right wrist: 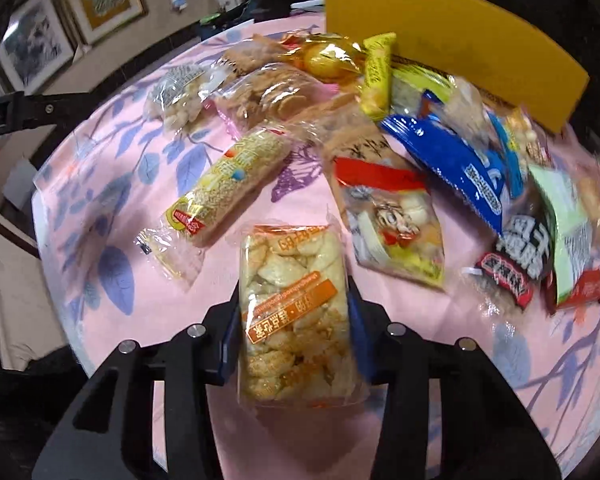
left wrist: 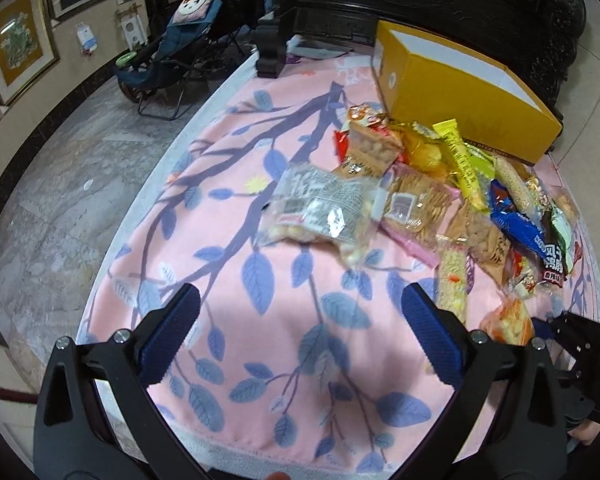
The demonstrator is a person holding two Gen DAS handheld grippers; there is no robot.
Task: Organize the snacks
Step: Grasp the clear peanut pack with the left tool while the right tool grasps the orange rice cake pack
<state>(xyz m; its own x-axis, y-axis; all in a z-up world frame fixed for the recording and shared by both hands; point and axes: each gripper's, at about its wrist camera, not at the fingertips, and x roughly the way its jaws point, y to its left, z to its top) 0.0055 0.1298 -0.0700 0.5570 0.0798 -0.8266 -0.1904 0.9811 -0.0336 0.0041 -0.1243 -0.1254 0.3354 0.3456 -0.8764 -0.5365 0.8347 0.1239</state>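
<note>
From my right wrist view, the far right of the snack pile (right wrist: 548, 216) smears into motion blur, so I can't read those wrappers or tell where 1 packet ends. The orange rice-cracker packet (right wrist: 294, 320) covers the inner faces of my right fingers (right wrist: 354, 332), and its near end hides the bench cloth (right wrist: 100, 184) under it. The yellow box (right wrist: 452, 40) is cut off by the top edge. In the left wrist view, only a corner of the right gripper (left wrist: 576, 332) shows at the frame's edge, half hiding a blurred orange packet.
</note>
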